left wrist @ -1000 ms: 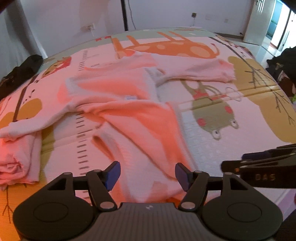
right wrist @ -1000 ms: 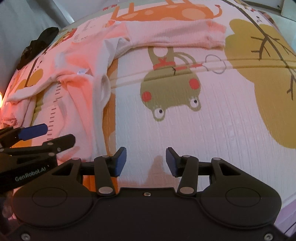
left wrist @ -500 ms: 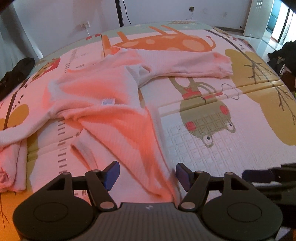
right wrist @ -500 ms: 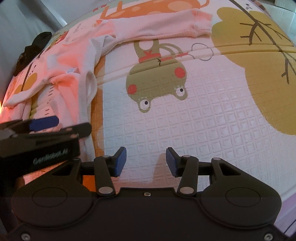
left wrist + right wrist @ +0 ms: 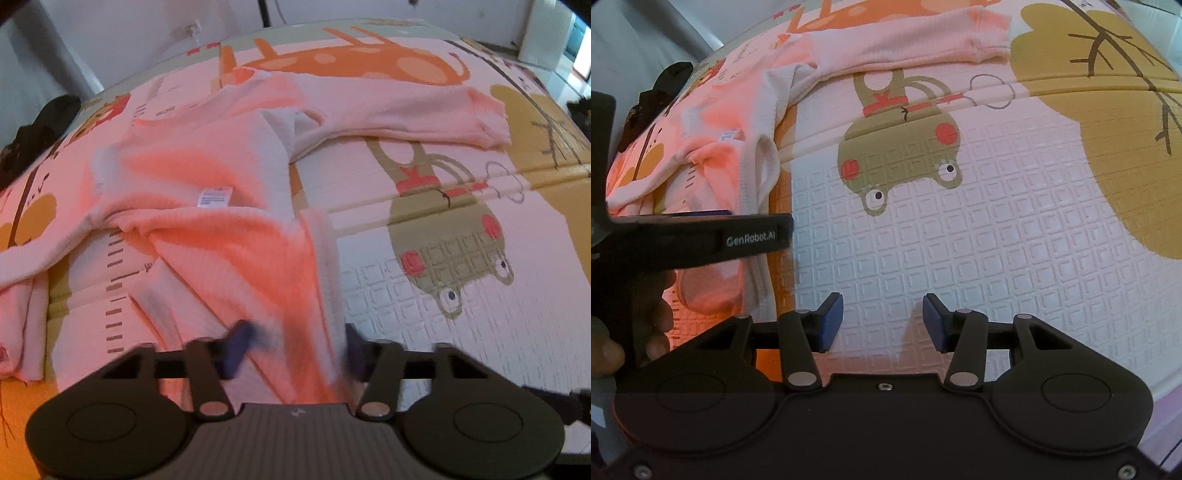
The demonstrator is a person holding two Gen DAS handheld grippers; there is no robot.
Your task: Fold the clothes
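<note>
My left gripper (image 5: 295, 349) points steeply down, and its jaws are closing with the hem of the pink garment (image 5: 229, 236) between them; the blue pads (image 5: 236, 350) are smeared by motion blur, so I cannot tell whether they press on the cloth. From the right wrist view I see that same gripper from the side as a dark bar, with the fingers of my left hand (image 5: 646, 325) wrapped around its handle. My right gripper (image 5: 882, 321) also tips steeply downward, its jaws standing partly apart with nothing between the blue pads.
</note>
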